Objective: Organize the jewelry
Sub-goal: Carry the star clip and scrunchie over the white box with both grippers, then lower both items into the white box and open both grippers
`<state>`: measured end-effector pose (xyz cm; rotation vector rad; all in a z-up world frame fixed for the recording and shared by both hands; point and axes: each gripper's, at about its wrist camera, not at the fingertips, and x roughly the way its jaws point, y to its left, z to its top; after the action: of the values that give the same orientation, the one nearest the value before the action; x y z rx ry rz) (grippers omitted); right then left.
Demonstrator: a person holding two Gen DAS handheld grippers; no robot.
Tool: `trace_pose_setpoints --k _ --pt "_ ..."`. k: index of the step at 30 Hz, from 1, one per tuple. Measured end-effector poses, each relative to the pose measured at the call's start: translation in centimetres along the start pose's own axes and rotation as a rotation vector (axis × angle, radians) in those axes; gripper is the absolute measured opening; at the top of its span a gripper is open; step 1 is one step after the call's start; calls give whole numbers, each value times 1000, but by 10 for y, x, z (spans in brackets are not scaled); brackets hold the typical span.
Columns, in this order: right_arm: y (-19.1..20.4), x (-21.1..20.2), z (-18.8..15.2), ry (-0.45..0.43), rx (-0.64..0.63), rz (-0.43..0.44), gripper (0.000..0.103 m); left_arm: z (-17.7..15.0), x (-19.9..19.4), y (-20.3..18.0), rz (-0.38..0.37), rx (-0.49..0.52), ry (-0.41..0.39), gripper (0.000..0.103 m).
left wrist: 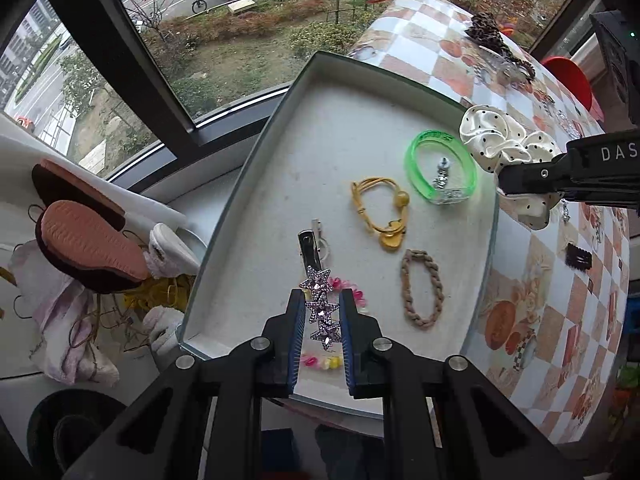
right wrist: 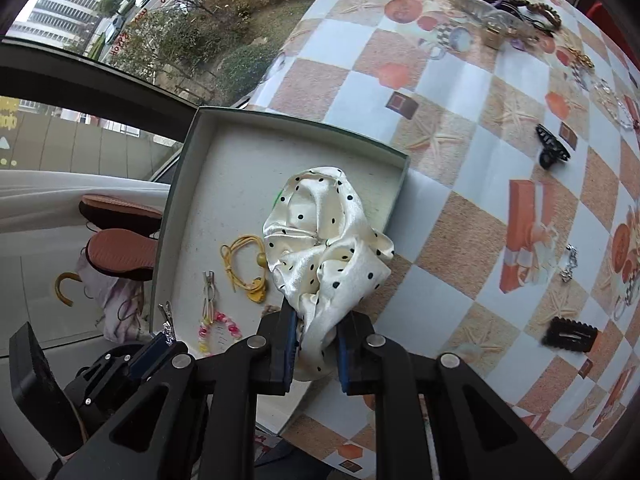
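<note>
We've got the left gripper [left wrist: 320, 320] fingers clamped on a star hair clip [left wrist: 320, 308] over the tray's [left wrist: 256, 184] near edge, right gripper [right wrist: 318, 342] fingers pinching the polka-dot scrunchie [right wrist: 328, 248] above its right edge.

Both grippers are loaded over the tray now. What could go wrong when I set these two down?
1. The cream polka-dot satin scrunchie in the right hand-held gripper hangs over the shallow grey tray's edge and may land outside.
2. It could also cover the green translucent bangle.
3. The purple star hair clip in the left hand-held gripper could land on the pink-and-yellow bead bracelet.
</note>
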<state>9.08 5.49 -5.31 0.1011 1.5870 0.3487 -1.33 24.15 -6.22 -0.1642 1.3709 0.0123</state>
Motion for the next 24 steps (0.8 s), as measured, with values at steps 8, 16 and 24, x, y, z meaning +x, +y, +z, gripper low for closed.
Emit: trace_pose_setpoints --k 8,16,24 --pt "30 22 21 24 -36 18 18 1 20 26 30 -46 14 20" --pt "52 42 38 38 -70 10 18 3 39 29 62 -51 28 20" --pt "57 59 51 58 -79 -7 21 3 49 26 89 -37 31 20"
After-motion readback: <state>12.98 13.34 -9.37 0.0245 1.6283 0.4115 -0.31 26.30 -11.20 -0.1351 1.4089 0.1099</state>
